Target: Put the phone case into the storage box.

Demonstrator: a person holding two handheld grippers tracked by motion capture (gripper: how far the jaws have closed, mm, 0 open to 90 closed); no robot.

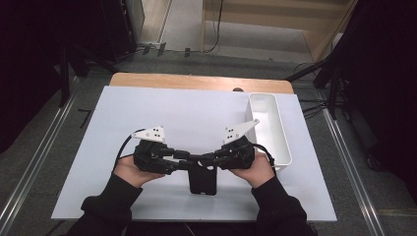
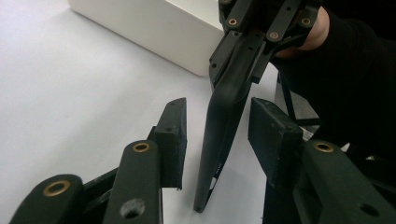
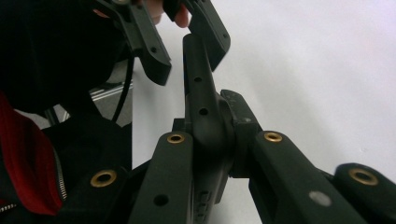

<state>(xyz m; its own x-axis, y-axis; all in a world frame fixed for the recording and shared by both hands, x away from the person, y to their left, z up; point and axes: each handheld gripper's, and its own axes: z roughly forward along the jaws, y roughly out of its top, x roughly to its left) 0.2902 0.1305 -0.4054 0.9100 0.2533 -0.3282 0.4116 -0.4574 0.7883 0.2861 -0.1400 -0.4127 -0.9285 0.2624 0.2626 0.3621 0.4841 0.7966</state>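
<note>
Right gripper (image 3: 212, 135) clamped on black phone case (image 2: 224, 126). Left gripper (image 2: 217, 140) apart astride its far edge, not touching. White bin (image 1: 268, 125) beside.

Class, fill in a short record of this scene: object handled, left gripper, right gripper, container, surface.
object handled: black phone case, held on edge above the sheet
left gripper: jaws either side of the case, gaps visible, not pressing
right gripper: jaws clamped on the case
container: white bin, to the right, nothing seen inside
surface: white sheet on the table
</note>
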